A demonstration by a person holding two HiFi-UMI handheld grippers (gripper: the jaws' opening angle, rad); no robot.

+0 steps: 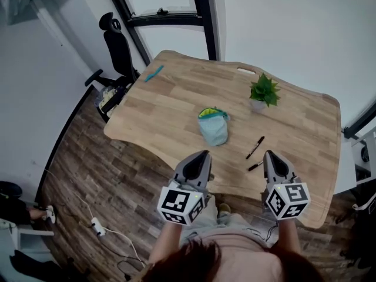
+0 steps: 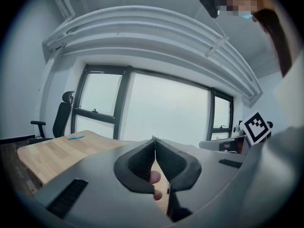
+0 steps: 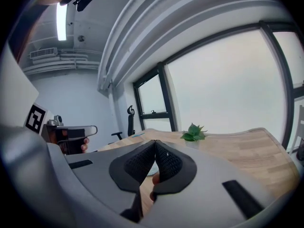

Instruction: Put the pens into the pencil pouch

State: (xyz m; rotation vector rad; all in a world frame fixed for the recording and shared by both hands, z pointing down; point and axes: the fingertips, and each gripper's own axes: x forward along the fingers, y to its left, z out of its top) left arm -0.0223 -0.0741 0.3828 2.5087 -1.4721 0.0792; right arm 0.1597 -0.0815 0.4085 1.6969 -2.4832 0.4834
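A light blue pencil pouch [image 1: 213,126] with a green-edged open mouth stands near the middle of the wooden table [image 1: 176,93]. Two black pens lie right of it: one [image 1: 255,147] slanted, another [image 1: 255,166] closer to the front edge. My left gripper [image 1: 202,154] hovers over the front edge, just below the pouch, its jaws shut and empty. Over to the right, my right gripper [image 1: 269,154] is near the closer pen, also shut with nothing in it. In the gripper views the left gripper [image 2: 154,139] and the right gripper [image 3: 155,142] show tips pressed together.
A small potted plant [image 1: 262,91] stands at the table's back right, also seen as the plant [image 3: 194,133]. A turquoise pen-like item [image 1: 154,73] lies at the far left corner. A black office chair [image 1: 117,46] stands beyond the table. Cables run along the floor at left.
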